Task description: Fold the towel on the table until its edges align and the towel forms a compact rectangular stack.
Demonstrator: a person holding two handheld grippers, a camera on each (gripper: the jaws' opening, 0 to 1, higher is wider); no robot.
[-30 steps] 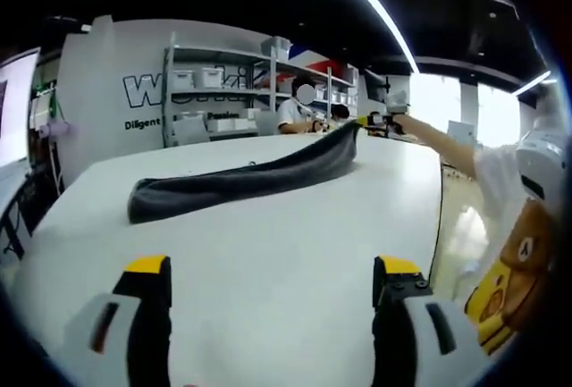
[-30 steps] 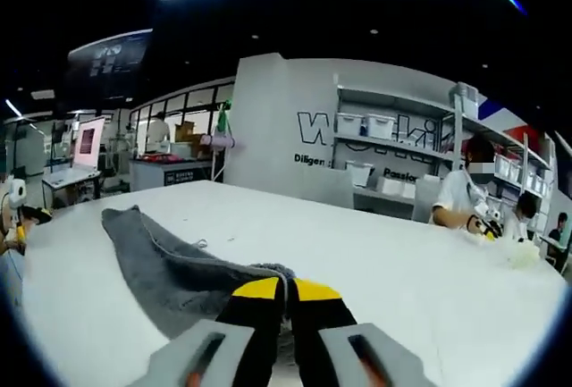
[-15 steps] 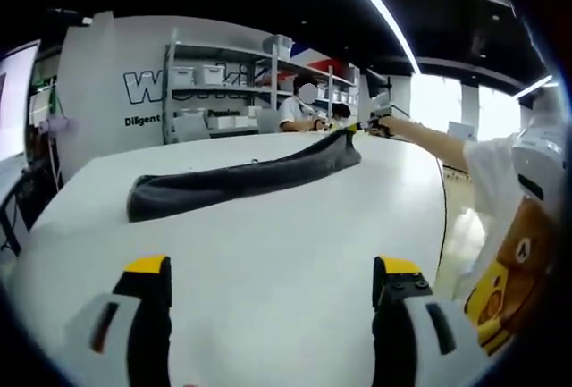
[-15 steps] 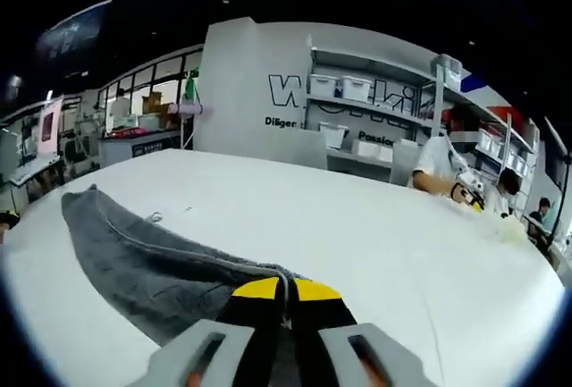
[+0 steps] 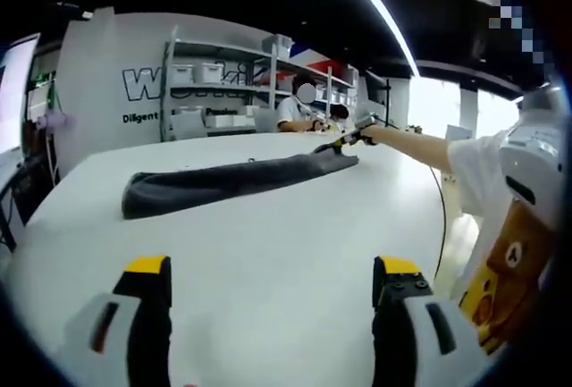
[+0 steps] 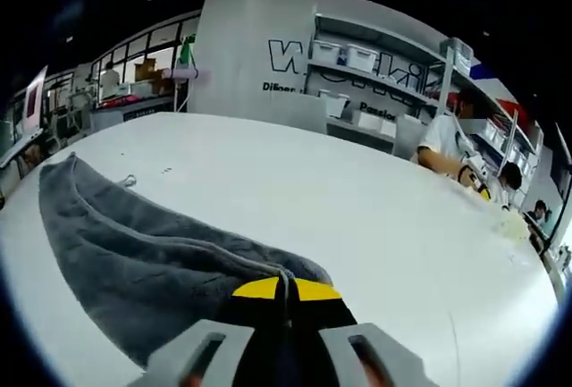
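Observation:
A dark grey towel (image 5: pixel 228 181) lies stretched in a long folded strip across the far side of the white table (image 5: pixel 268 262). My left gripper (image 5: pixel 268 275) hovers open over bare table, well short of the towel, with nothing between its yellow-tipped fingers. In the left gripper view my right gripper (image 5: pixel 344 140) shows at the towel's far right end, held by an outstretched arm. In the right gripper view my right gripper (image 6: pixel 286 290) is shut on the towel (image 6: pixel 143 253) at its near corner, low over the table (image 6: pixel 375 226); the cloth runs away to the left.
A person's body with a yellow bear bag (image 5: pixel 509 271) stands at the table's right edge. Shelves with white bins (image 5: pixel 223 92) and seated people (image 6: pixel 447 141) lie behind the table. White table surface spreads to the right of the towel.
The right gripper has lowered the towel's held end to the table, so the strip lies flatter. The right gripper view has tilted down. The left gripper has stayed put.

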